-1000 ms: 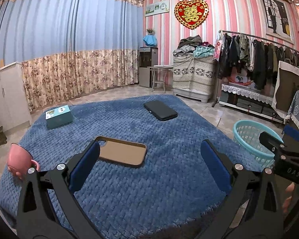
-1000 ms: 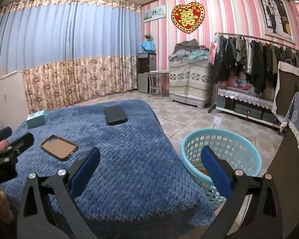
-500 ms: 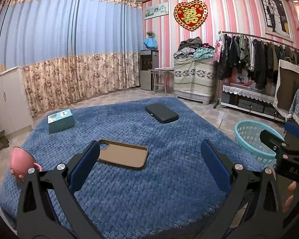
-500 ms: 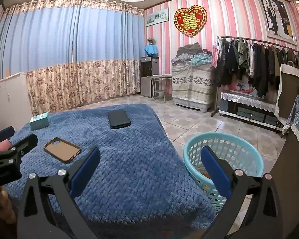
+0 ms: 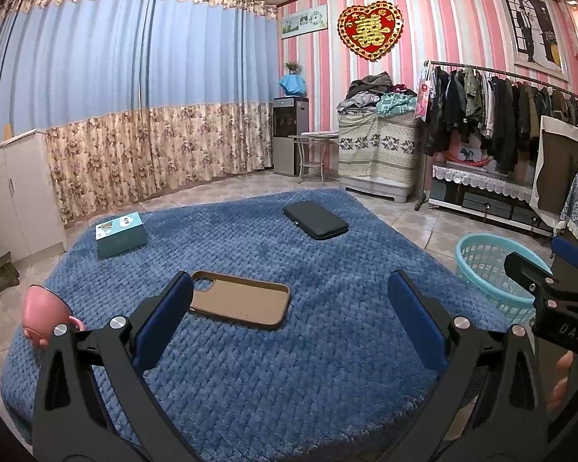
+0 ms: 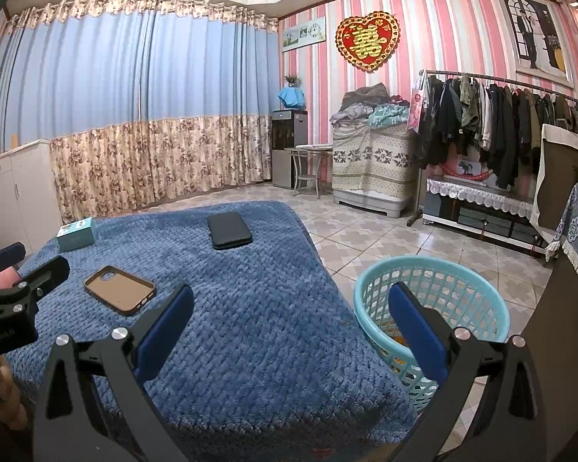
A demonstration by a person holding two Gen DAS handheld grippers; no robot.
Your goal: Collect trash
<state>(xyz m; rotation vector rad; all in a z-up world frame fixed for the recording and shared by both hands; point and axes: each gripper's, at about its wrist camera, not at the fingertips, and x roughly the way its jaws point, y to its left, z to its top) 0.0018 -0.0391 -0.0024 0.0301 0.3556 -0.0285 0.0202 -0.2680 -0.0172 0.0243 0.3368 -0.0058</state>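
A bed covered by a blue quilted blanket (image 5: pixel 289 346) serves as the landmark. At its far left edge sits a pink cup (image 5: pixel 44 313), tilted, just beside the left gripper's arm. Toward the blanket's far left corner lies a teal box (image 5: pixel 121 234). Near the blanket's middle, a tan phone case (image 5: pixel 241 299) lies flat with its open side up, directly ahead of the left gripper (image 5: pixel 289 313), whose jaws stand wide apart and hold nothing, hovering above the blanket. Farther back on the blanket rests a black flat case (image 5: pixel 315 219), well apart from the phone case. Off the blanket's right edge, on the tiled floor, stands a light-blue plastic basket (image 6: pixel 478 269) with small scraps in orange and yellow visible at its bottom. The right gripper (image 6: pixel 289 313) hangs over the blanket's right edge beside that basket, its jaws likewise spread wide and empty. Whether any trash lies on the blanket cannot be told.
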